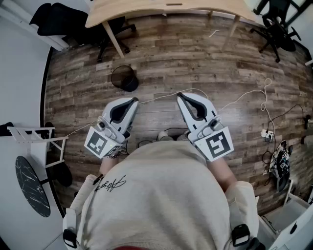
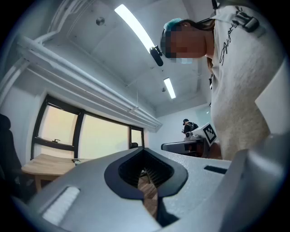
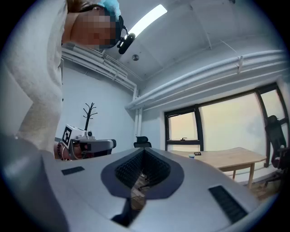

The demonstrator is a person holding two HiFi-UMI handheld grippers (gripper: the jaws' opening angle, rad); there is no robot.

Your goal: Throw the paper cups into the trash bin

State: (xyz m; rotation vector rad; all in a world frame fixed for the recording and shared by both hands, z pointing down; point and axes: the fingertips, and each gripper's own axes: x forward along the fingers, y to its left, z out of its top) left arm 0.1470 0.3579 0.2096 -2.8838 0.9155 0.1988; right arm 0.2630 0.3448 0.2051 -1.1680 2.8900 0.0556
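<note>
Presently the left gripper (image 1: 133, 100) and the right gripper (image 1: 180, 95) both have their jaws closed on nothing above the wooden plank floor (image 1: 161, 63), with a wooden desk (image 1: 146, 9) beyond and the black trash bin (image 1: 123, 78) standing ahead of the left gripper.

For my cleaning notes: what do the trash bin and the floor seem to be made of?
Trash bin: probably black wire mesh, matte; its wall looks finely see-through.
Floor: wood or wood-look planks, mixed browns, slight sheen; grain and plank seams show.
</note>
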